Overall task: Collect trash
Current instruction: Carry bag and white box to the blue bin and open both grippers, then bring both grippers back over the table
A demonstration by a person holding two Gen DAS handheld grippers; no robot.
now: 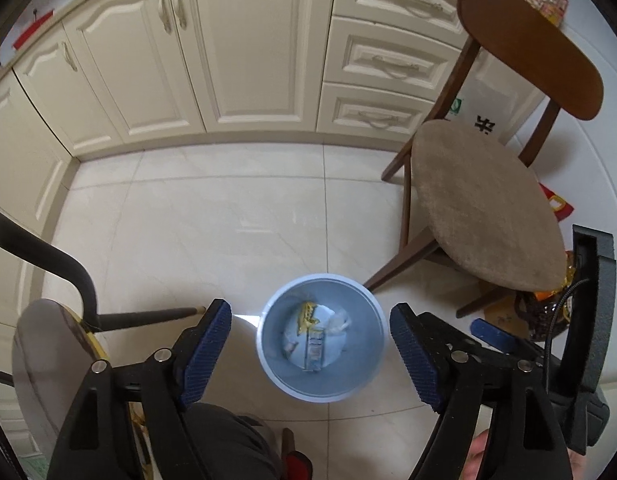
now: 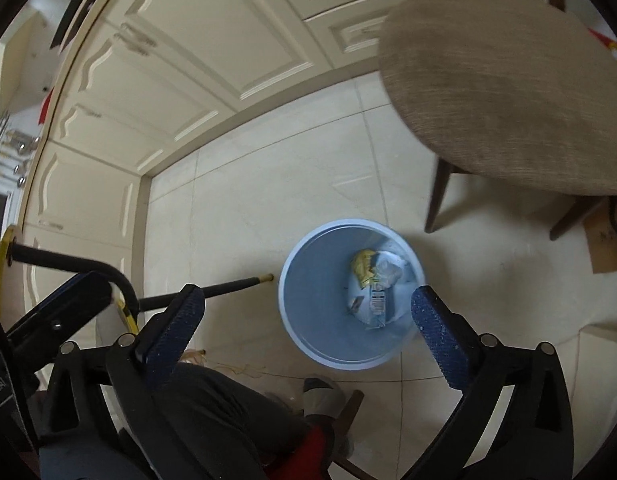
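Observation:
A light blue bin (image 1: 364, 364) stands on the tiled floor right under both grippers. Inside it lie a yellow wrapper (image 1: 307, 314), a crumpled clear plastic piece (image 1: 340, 320) and a white-and-blue pack (image 1: 315, 348). My left gripper (image 1: 310, 310) hangs over the bin with its blue pads wide apart and nothing between them. In the right wrist view the same bin (image 2: 308, 280) holds the wrapper (image 2: 362, 268) and the pack (image 2: 377, 304). My right gripper (image 2: 307, 293) is open above the bin and holds nothing.
A wooden chair (image 1: 484, 200) with a beige cushion stands close to the bin's right. Cream cabinets (image 1: 244, 48) line the far wall. A round table (image 1: 48, 352) with black legs is at the left. A person's trouser leg (image 1: 228, 440) and shoe (image 2: 320, 392) are just below the bin.

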